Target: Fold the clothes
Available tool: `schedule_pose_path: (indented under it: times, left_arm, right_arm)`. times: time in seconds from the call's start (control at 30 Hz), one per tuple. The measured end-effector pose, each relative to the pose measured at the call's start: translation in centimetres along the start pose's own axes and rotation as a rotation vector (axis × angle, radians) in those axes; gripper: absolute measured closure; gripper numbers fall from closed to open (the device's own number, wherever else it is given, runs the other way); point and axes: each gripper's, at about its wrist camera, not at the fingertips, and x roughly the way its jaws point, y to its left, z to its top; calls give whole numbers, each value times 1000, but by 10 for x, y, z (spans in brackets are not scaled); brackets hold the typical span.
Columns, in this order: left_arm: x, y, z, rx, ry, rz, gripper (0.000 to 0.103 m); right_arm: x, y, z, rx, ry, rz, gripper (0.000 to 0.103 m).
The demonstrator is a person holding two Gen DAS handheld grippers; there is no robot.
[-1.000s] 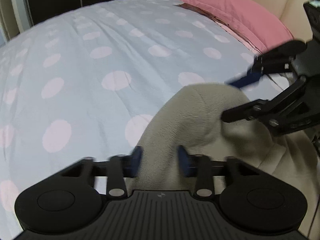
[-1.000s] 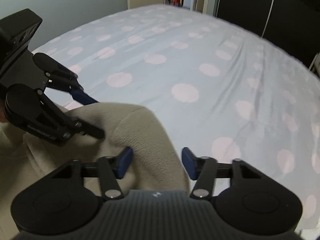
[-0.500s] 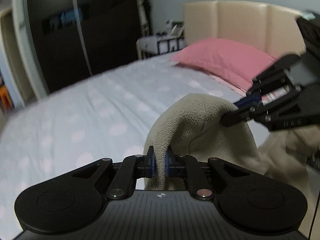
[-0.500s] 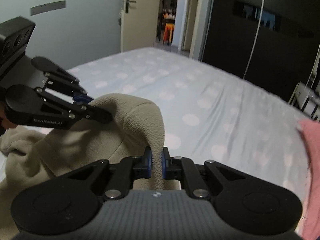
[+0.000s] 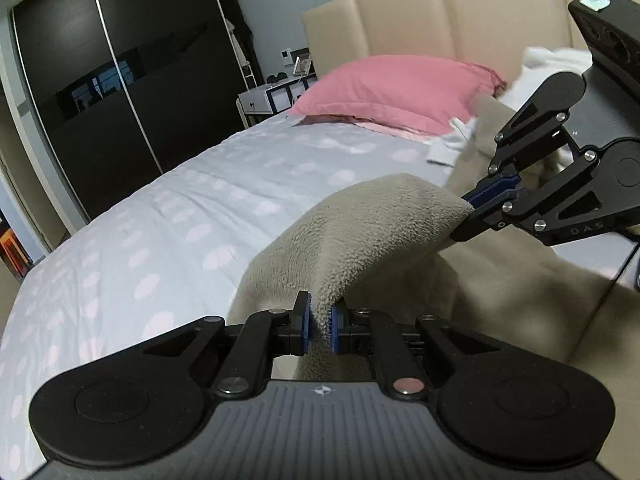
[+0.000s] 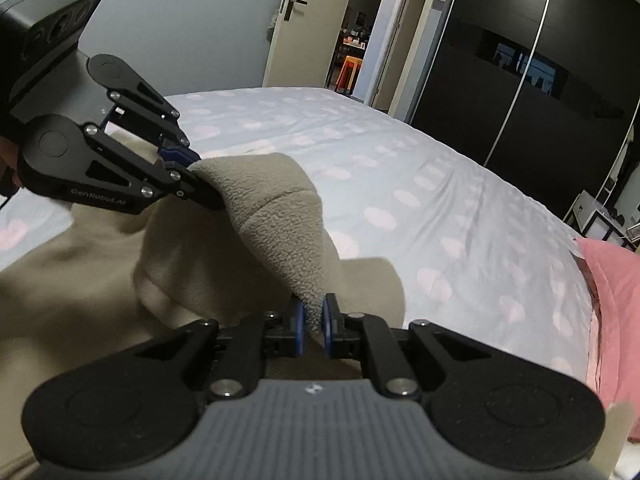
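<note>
Both grippers clamped on garment edge, lifted off bed.
Left gripper [image 5: 320, 322] and right gripper [image 6: 313, 322], open a second ago, now pinch the beige fleece garment [image 5: 360, 232], raising its edge above the grey dotted bedspread [image 5: 180, 220] near the headboard end; fold-over can begin.

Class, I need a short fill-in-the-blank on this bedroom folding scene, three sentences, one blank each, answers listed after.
1. Both the left gripper and the right gripper pinch the same ____ fleece garment.
2. The pillow by the headboard is ____.
3. The bedsheet is patterned with pale ____.

Answers: beige; pink; dots
</note>
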Motion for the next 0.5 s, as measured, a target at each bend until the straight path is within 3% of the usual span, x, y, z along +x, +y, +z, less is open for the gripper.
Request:
schedule_pose_path:
  times: [0.27, 0.4, 0.5]
  left_arm:
    - [9, -28, -30, -64, 78, -25, 90]
    - [1, -20, -41, -186, 85, -30, 81]
    - [-16, -7, -51, -286, 78, -12, 71]
  right_arm:
    - [3, 35, -53, 42, 88, 6, 92]
    - [8, 37, -65, 102, 108, 3, 91]
    - [5, 29, -63, 162, 105, 11, 73]
